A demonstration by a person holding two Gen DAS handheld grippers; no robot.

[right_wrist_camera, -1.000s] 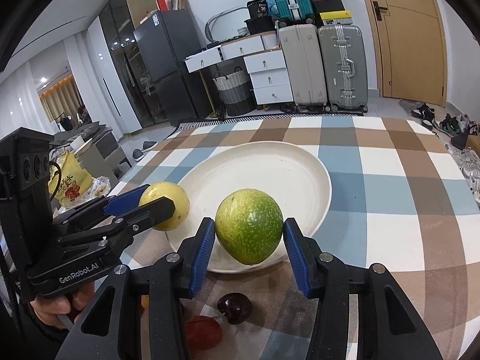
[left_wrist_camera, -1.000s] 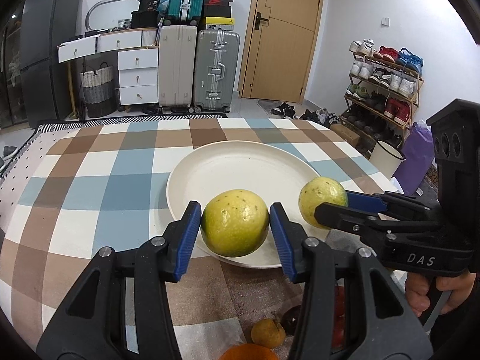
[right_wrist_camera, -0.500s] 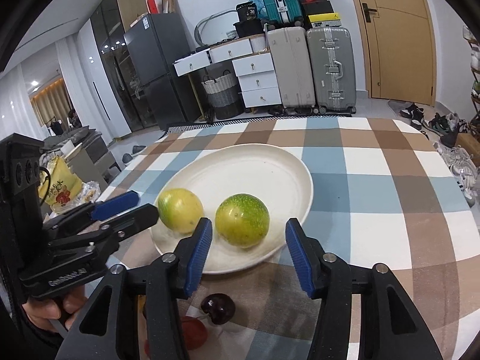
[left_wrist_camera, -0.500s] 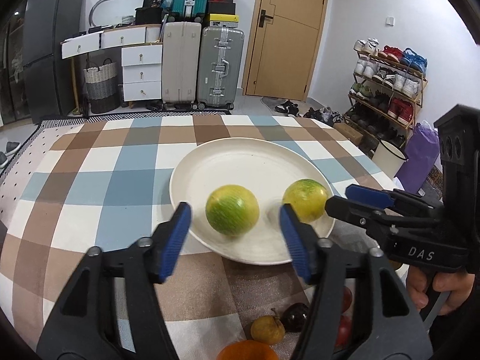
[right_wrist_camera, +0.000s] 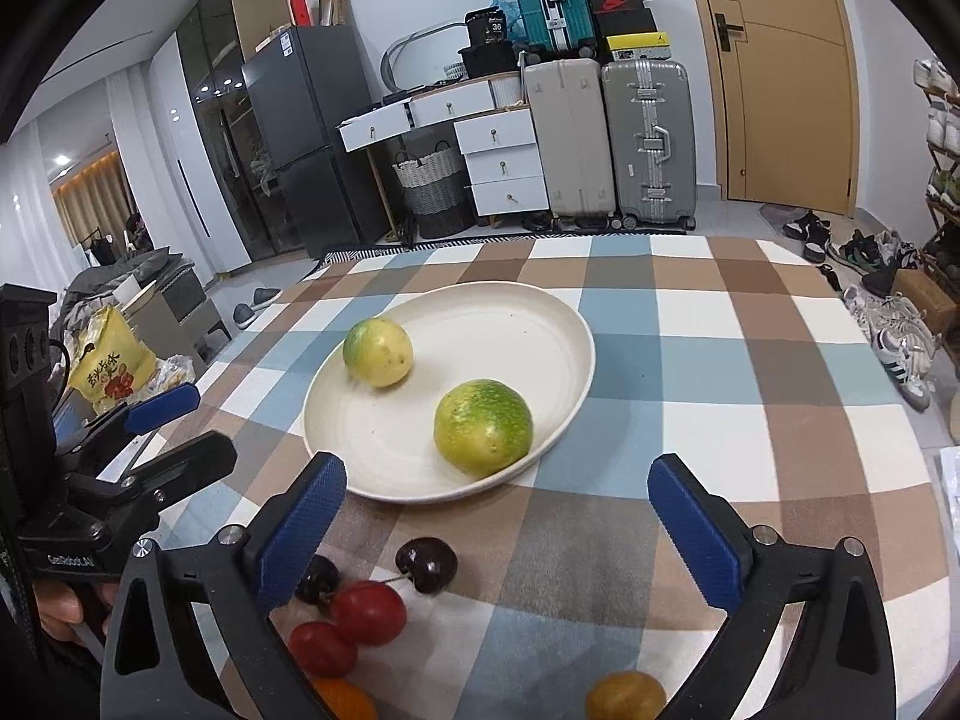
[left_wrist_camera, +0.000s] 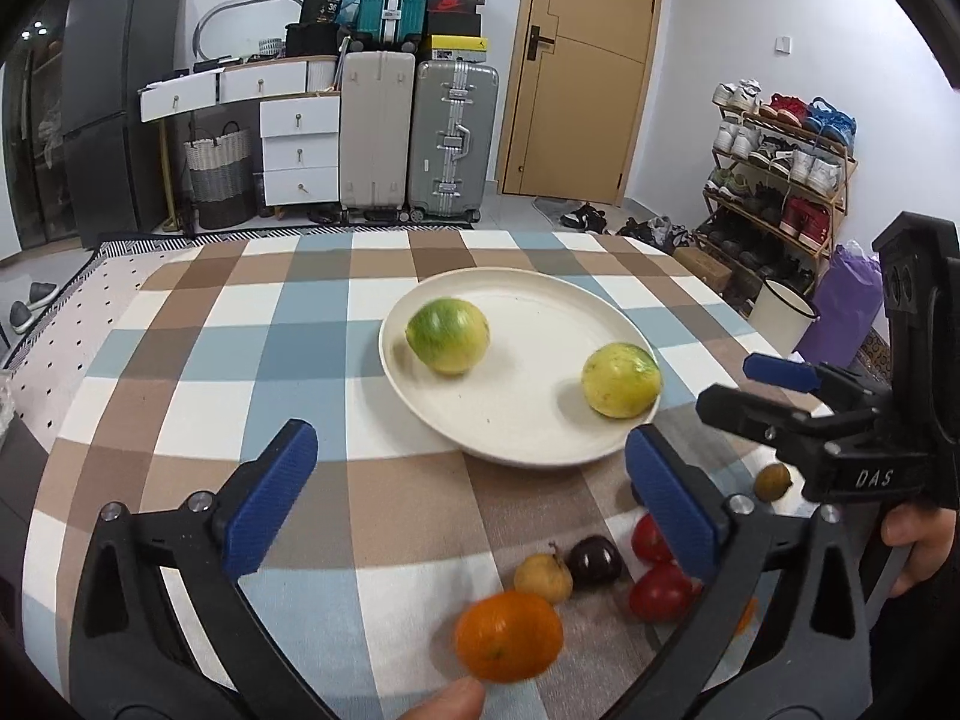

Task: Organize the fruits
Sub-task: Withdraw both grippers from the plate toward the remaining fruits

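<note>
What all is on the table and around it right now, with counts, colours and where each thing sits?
Round cream plate: one, on the checked tablecloth, mid-table.
Round green-yellow fruits: two, on the plate, apart.
Orange round fruit: one, near table edge.
Red round fruits: two, beside the orange fruit.
Dark cherries: two, near the red fruits.
Small yellow-brown fruits: two, near edge.
Grey hard suitcases: two, upright by the tan wooden door.
Left hand-held gripper: one, black with blue pads, jaws opening, empty.
Right hand-held gripper: same, jaws opening, empty.
</note>
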